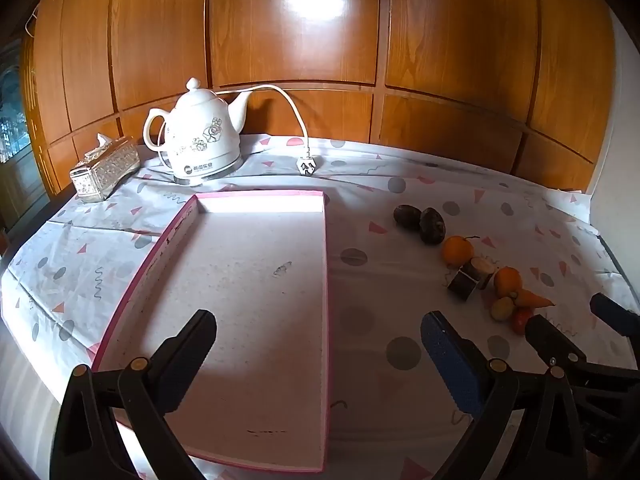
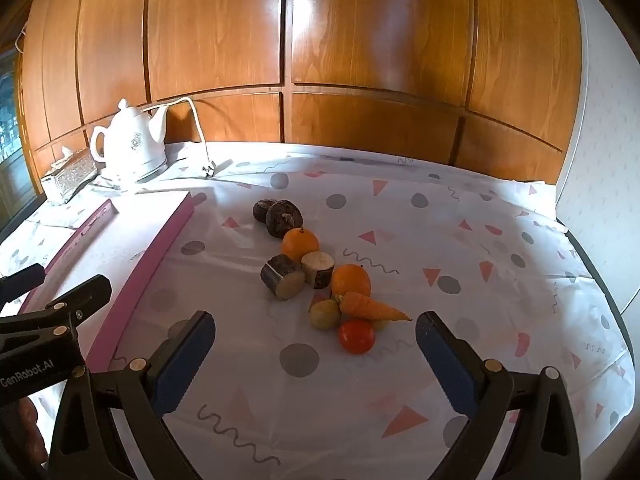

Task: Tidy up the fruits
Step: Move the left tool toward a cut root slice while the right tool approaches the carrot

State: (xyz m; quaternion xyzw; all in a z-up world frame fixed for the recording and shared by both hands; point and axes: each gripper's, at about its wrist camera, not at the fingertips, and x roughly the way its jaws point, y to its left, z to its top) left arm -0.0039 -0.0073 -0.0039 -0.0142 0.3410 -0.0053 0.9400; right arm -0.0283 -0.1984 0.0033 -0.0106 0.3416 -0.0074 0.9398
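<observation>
Nothing is being carried yet, so the sorting is judged to be only starting. At nine o'clock on the bench (image 1: 60, 264) the pink-edged tray (image 1: 256, 200) is lying bare, and the left gripper (image 1: 318, 344) is hovering over its near end with fingers (image 1: 192, 344) spread wide and nothing between them. Toward three o'clock from the tray, well apart from it, the fruits are sitting in a loose line on the patterned cloth: two dark round fruits (image 2: 278, 214) touching each other at the far end, two oranges (image 2: 300, 244), two cut stubs of dark-skinned cane (image 2: 298, 274) between the oranges, one carrot (image 2: 372, 307), one red tomato (image 2: 356, 335), and one pale yellowish fruit (image 2: 324, 314), with perhaps another half hidden behind the carrot. The right gripper (image 2: 314, 350) is pointing down at the near end of that line, fingers (image 2: 440, 356) equally released and empty. The next move probably calls for dropping onto the tomato, which is lying nearest and clear on its near side, closing gently, and carrying it across to the tray.
</observation>
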